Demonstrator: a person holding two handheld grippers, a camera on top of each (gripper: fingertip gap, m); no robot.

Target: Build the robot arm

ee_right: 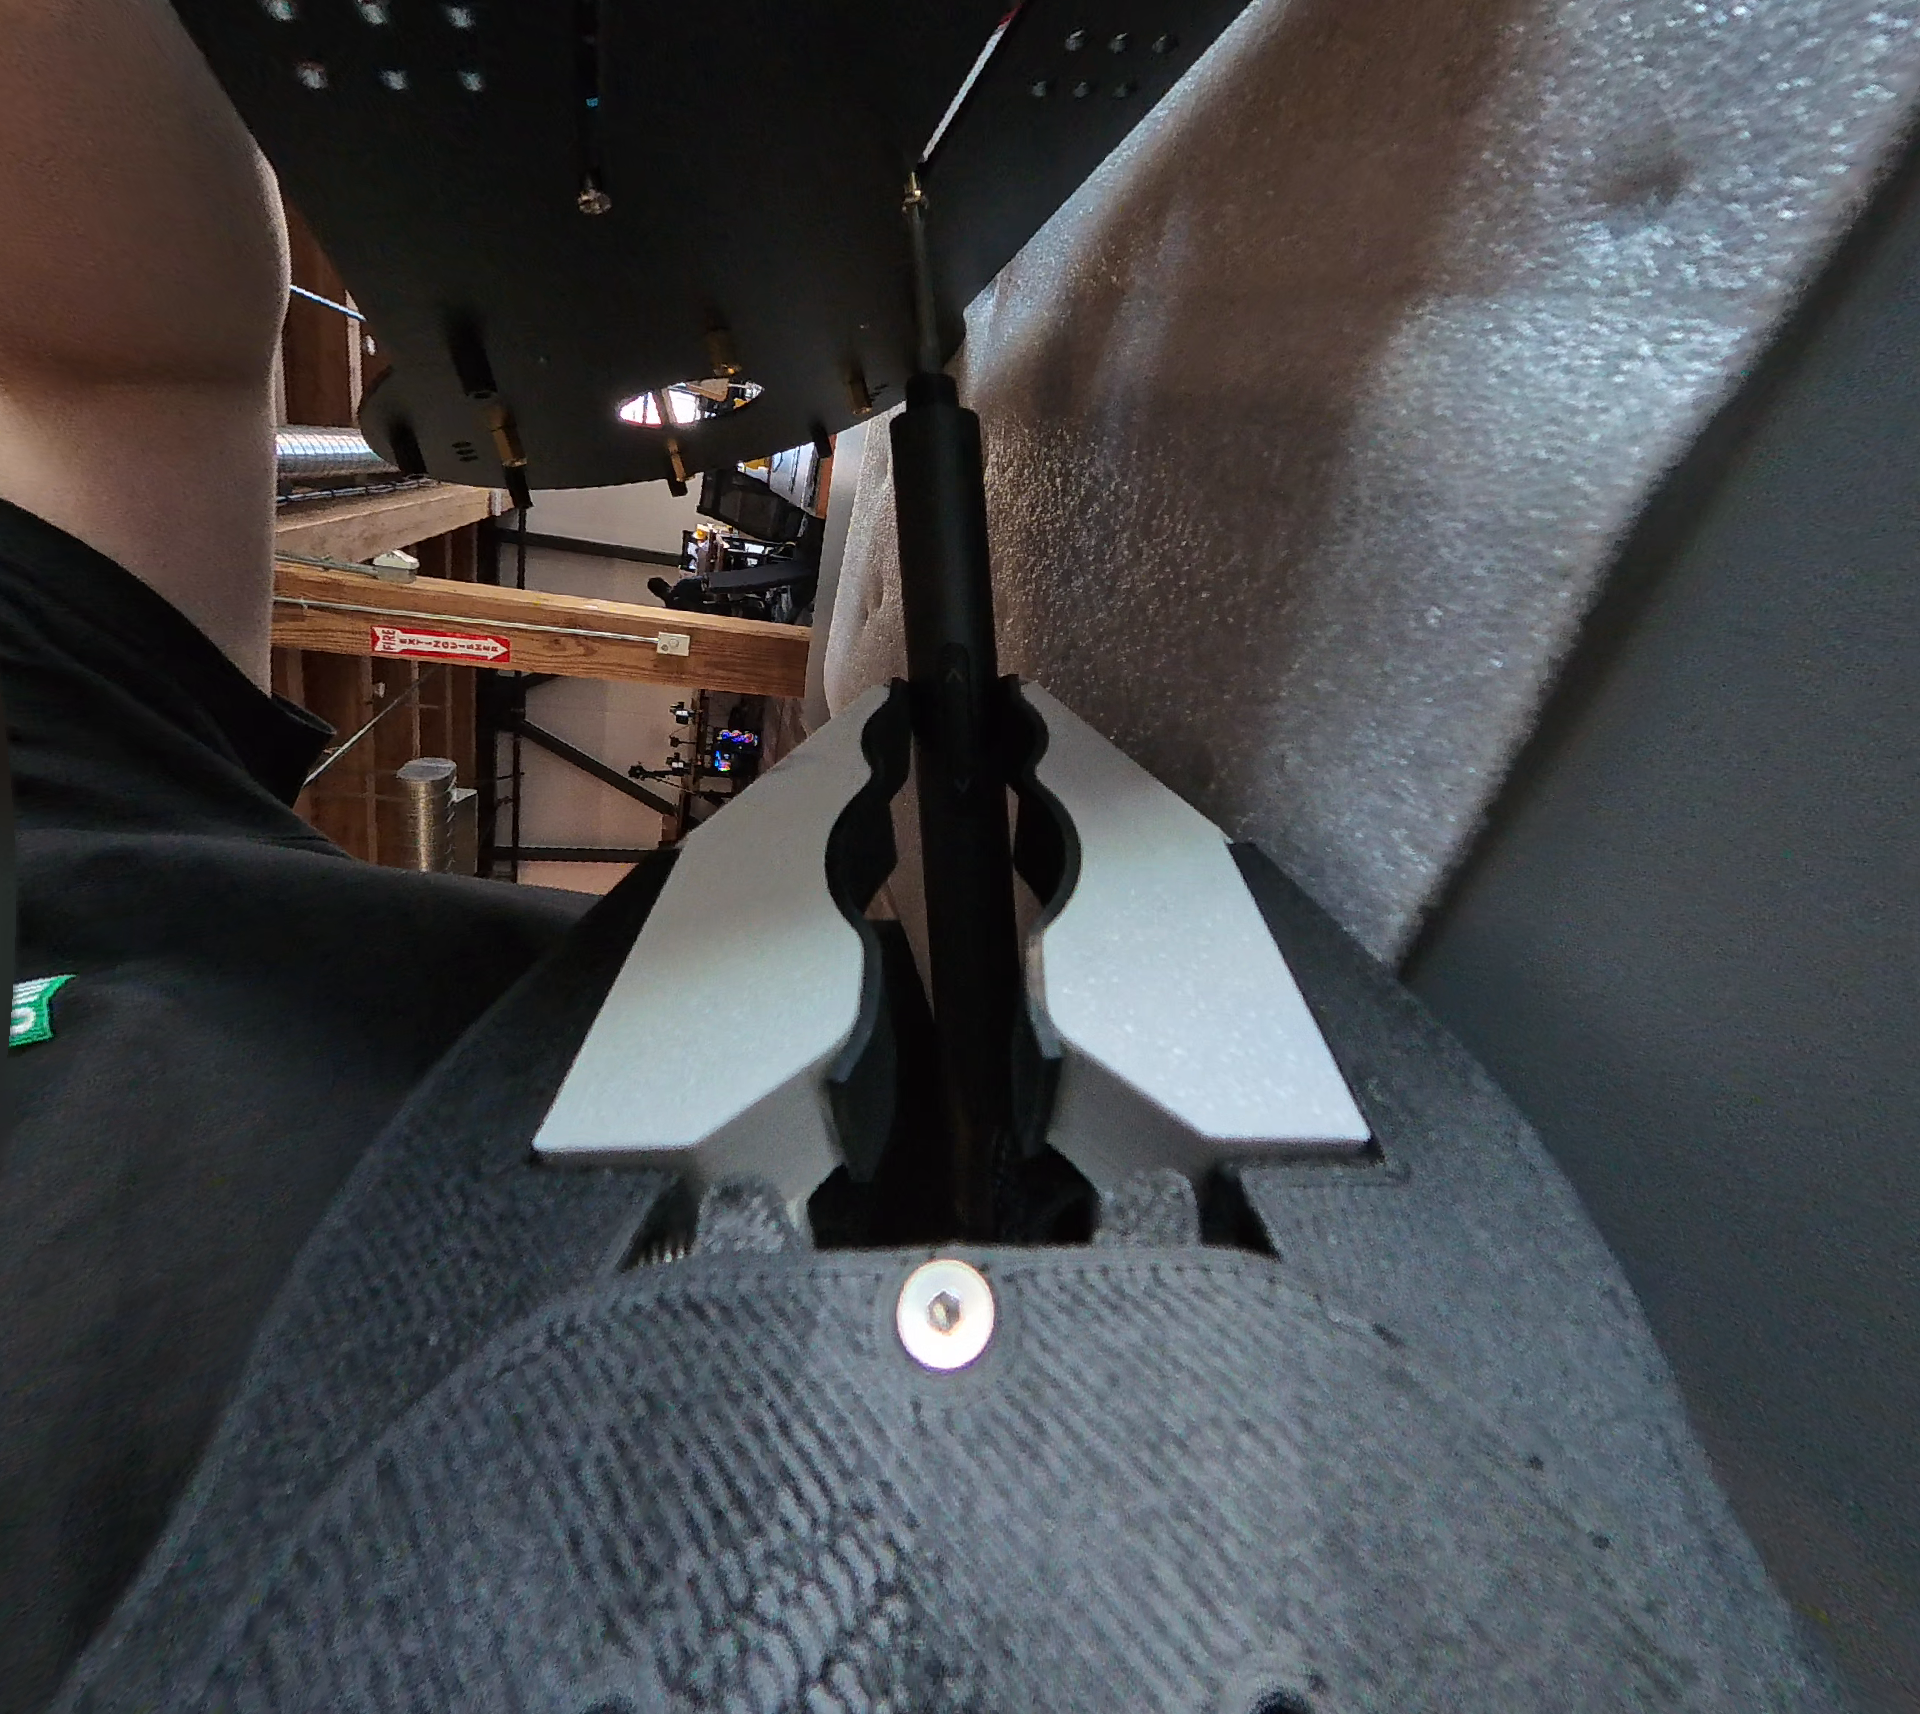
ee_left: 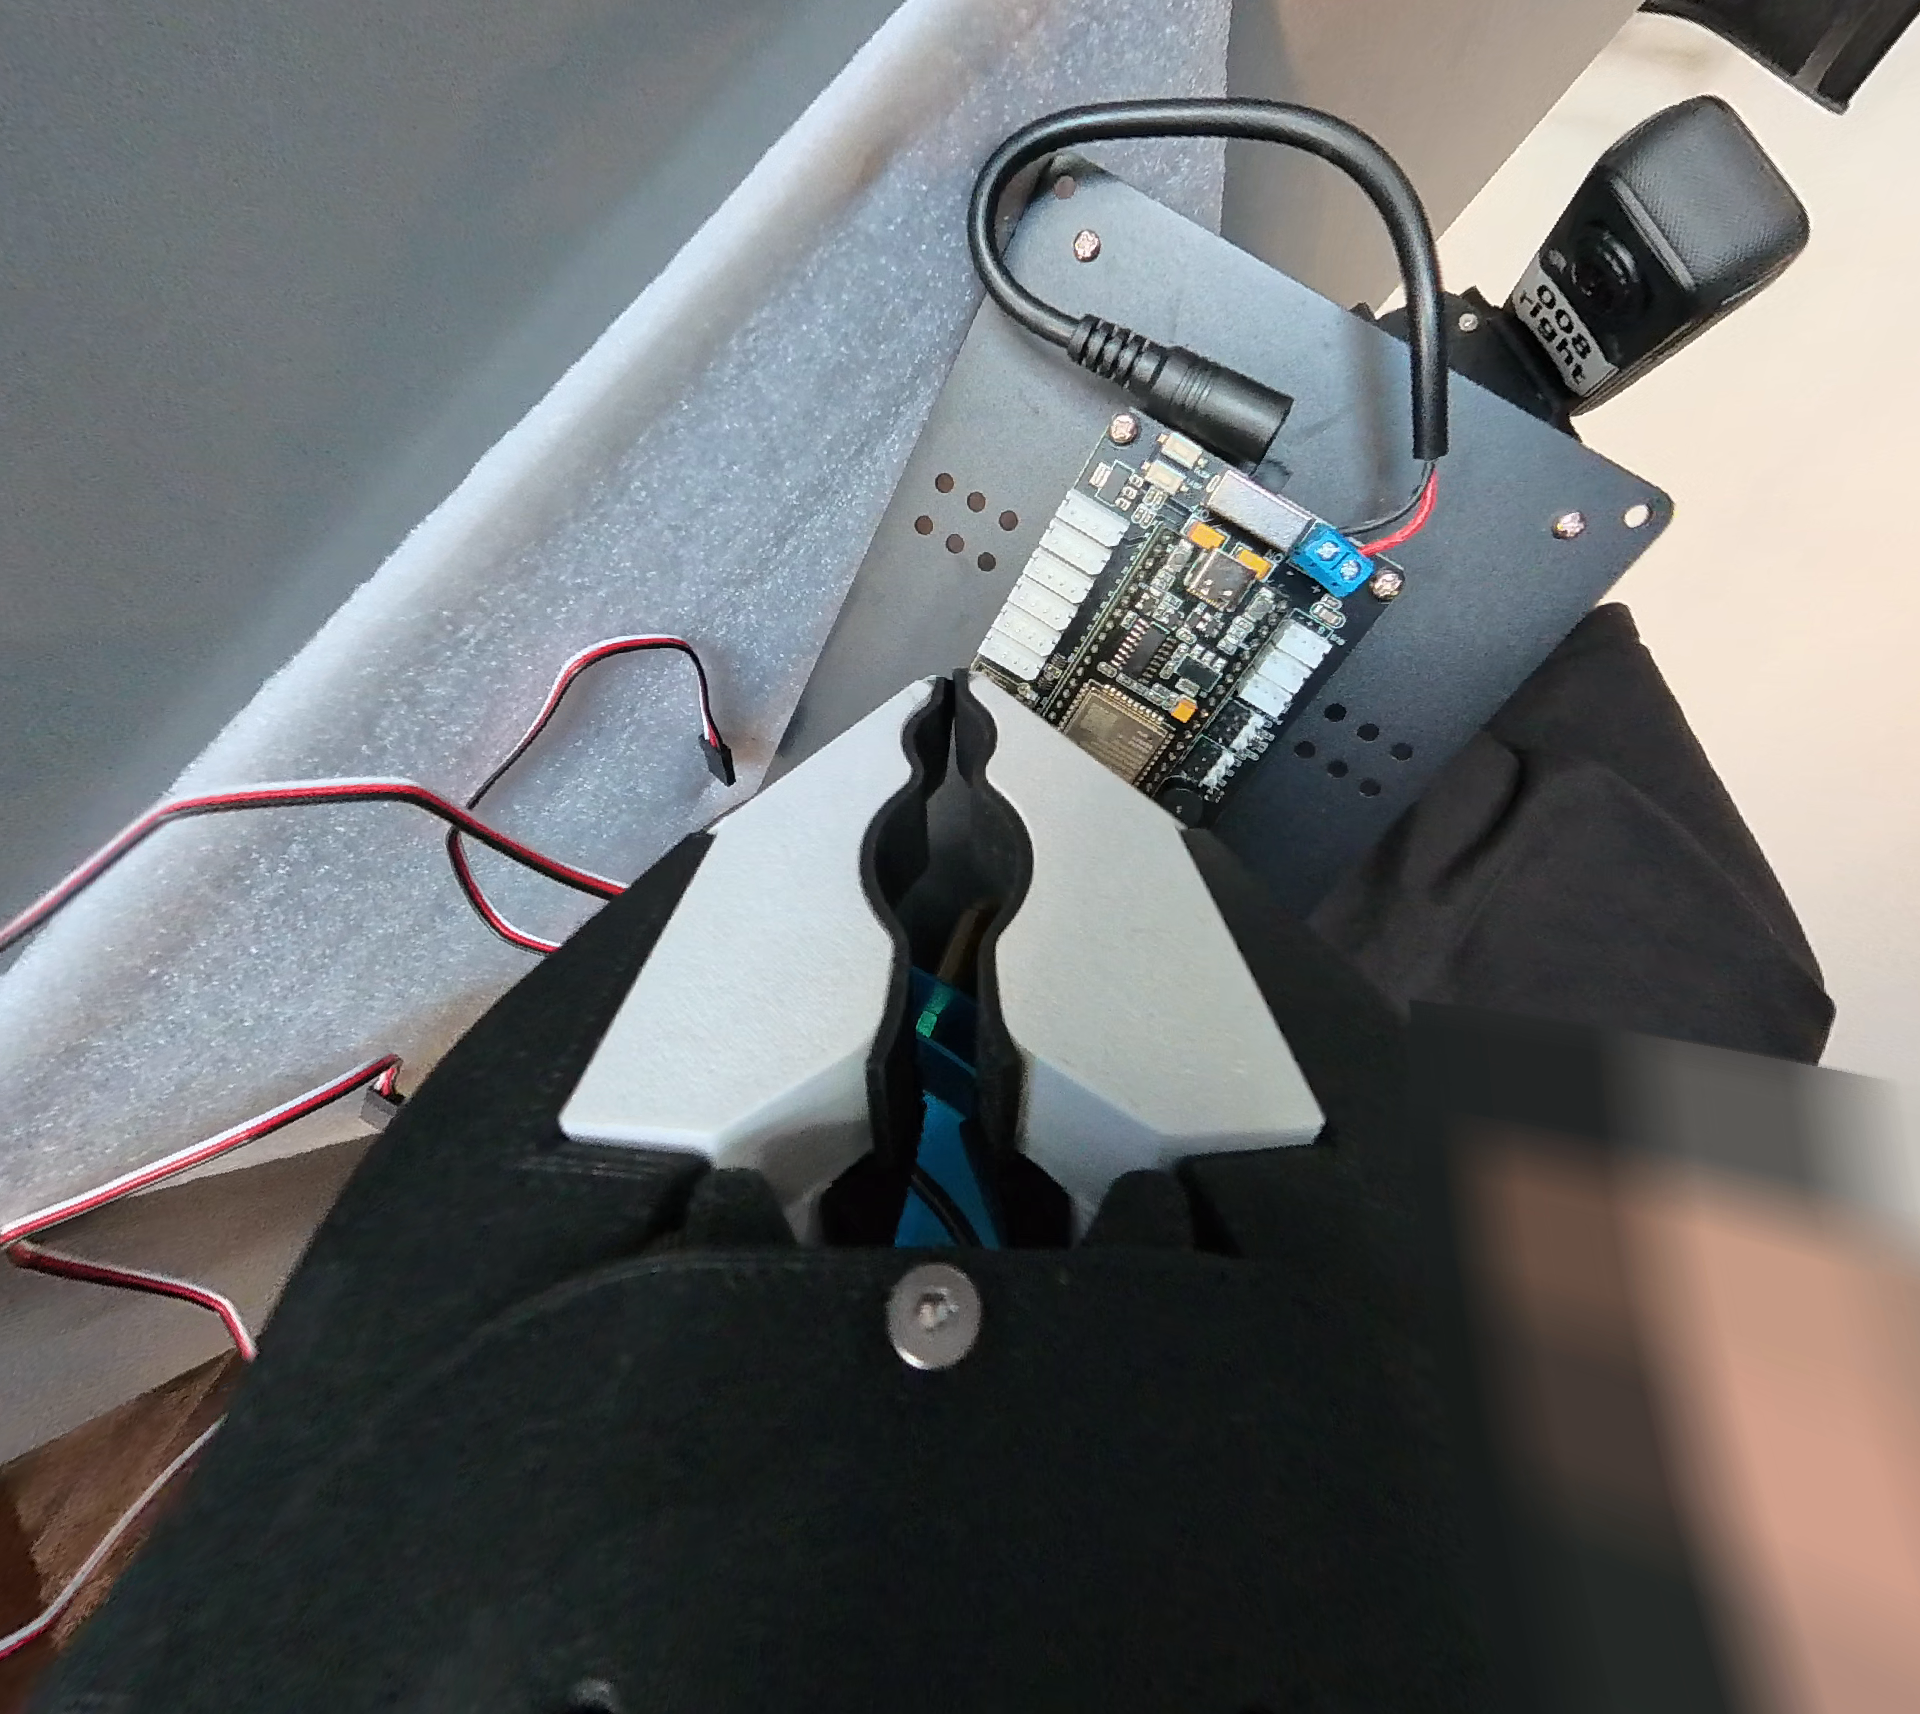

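The left gripper [ee_left: 951, 708] has its jaws pressed together at the tips; deep between the fingers sits something blue and green with a brass-coloured bit, too hidden to name, and whether the jaws clamp it cannot be told. The tips touch or overlap the near edge of a circuit board [ee_left: 1184, 615], which lies at 1 o'clock from them, screwed onto a dark metal plate [ee_left: 1049, 376]. A black cable [ee_left: 1195, 137] loops over the plate at 12 o'clock, one end in a barrel plug beside the board, the other splitting into red and black leads at a blue terminal [ee_left: 1332, 558] on the board's 2 o'clock corner. Red-white-black servo wires [ee_left: 582, 677] trail across white foam sheet [ee_left: 644, 459] at 9 o'clock. At 2 o'clock, past the plate's edge, the other gripper's camera [ee_left: 1673, 241] shows.

The right gripper [ee_right: 951, 698] is clamped on a black screwdriver [ee_right: 951, 584], which runs up toward 12 o'clock. Its thin bit meets a screw [ee_right: 912, 187] on the plate's [ee_right: 665, 230] underside. Foam [ee_right: 1351, 438] stands at 2 o'clock; a person's dark sleeve [ee_right: 187, 989] fills 9 o'clock.
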